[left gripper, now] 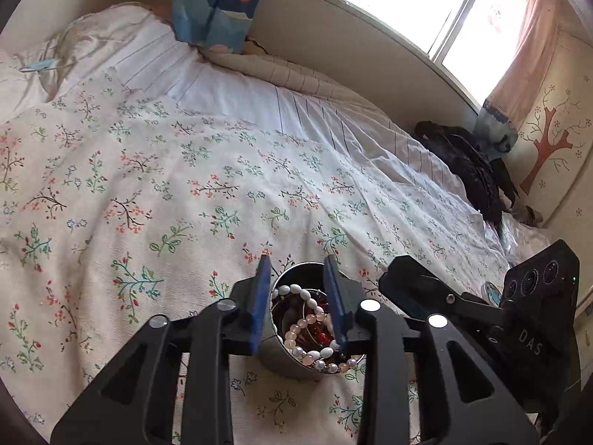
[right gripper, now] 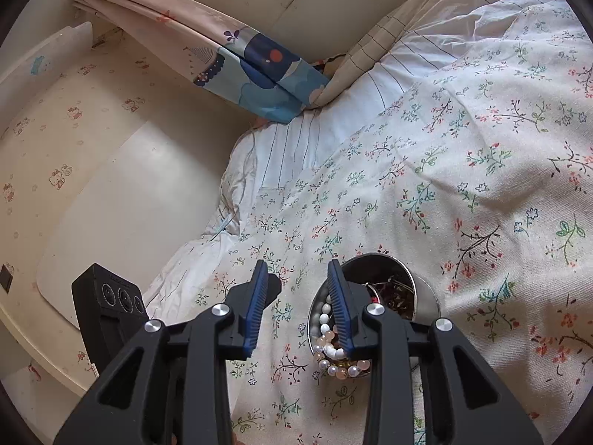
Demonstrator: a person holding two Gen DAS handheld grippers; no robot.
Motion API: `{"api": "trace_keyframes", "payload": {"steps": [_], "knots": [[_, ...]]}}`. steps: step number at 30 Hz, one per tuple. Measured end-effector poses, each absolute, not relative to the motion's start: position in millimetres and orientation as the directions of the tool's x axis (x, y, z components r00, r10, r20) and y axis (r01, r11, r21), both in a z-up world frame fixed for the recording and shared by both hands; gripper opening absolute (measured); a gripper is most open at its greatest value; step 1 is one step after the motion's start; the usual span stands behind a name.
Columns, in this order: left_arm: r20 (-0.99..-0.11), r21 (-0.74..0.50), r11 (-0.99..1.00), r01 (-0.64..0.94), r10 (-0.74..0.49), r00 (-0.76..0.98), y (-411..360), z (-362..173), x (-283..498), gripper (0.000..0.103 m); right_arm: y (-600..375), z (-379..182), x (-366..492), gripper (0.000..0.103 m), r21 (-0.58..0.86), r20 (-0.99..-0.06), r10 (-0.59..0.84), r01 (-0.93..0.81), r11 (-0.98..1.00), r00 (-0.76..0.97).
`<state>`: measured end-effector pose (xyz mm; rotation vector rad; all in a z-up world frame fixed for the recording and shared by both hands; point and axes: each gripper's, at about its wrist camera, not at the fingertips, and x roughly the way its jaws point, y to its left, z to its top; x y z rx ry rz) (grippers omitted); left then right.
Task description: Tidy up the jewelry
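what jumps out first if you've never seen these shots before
The eye goes to the round metal tin standing on the flowered bedspread, heaped with pearl and pink bead bracelets spilling over its rim. The left gripper hangs right above it, blue jaws open astride the tin, while the right gripper sits just beside it, also open. Behind, a bright window with a pink curtain.

Shiny metal tin (left gripper: 281, 356); glossy bead bracelets (left gripper: 315, 333); matt floral cotton bedspread (left gripper: 166, 193).
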<state>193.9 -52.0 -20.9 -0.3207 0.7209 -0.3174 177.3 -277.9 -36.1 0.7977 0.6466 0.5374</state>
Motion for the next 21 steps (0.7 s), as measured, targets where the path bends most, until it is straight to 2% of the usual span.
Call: {"api": "trace_keyframes", "payload": {"steps": [1,5,8,10,12,13,14,16,18,21], "knots": [[-0.586,-0.377,0.911,0.168,-0.375,0.718,-51.4,-18.9,191.8,0.044,-281.1,-35.4,175.5,0.038,0.784,-0.326,0.646,-0.184,0.593,0.69],[-0.585,-0.313,0.935,0.164,-0.326,0.743,-50.5,-13.6,182.6,0.05,-293.0,-37.8,162.6,0.048,0.779,-0.366,0.605,-0.123,0.615,0.707],[-0.604,-0.254,0.955,0.155,-0.281,0.746,-51.6,-14.1,171.6,0.06,-297.4,-34.5,149.4,0.058,0.724,-0.435,0.537,-0.074,0.686,0.723],[-0.621,-0.193,0.968,0.159,-0.246,0.744,-54.5,-15.0,160.3,0.063,-294.2,-30.8,138.2,0.064,0.629,-0.527,0.445,-0.02,0.777,0.724],[-0.638,-0.117,0.979,0.169,-0.205,0.742,-58.0,-15.0,146.1,0.072,-284.7,-25.3,122.9,0.068,0.49,-0.612,0.339,0.006,0.871,0.715],[-0.642,-0.08,0.982,0.172,-0.183,0.744,-58.7,-14.7,137.1,0.08,-279.1,-23.7,115.2,0.075,0.425,-0.642,0.294,0.01,0.905,0.708],[-0.645,-0.049,0.984,0.171,-0.162,0.747,-58.7,-13.6,127.8,0.082,-273.7,-22.5,105.7,0.079,0.36,-0.666,0.247,0.013,0.933,0.704],[-0.644,-0.01,0.986,0.166,-0.133,0.753,-53.7,-12.2,108.6,0.091,-266.0,-23.3,85.0,0.096,0.256,-0.691,0.174,0.012,0.967,0.702],[-0.647,0.02,0.987,0.158,-0.107,0.755,-47.0,-12.9,88.5,0.095,-260.6,-25.8,65.3,0.096,0.188,-0.706,0.129,0.009,0.982,0.697],[-0.671,0.049,0.987,0.154,-0.082,0.737,-38.6,-17.0,65.5,0.095,-259.8,-31.9,40.4,0.096,0.148,-0.728,0.104,0.007,0.989,0.677]]}}
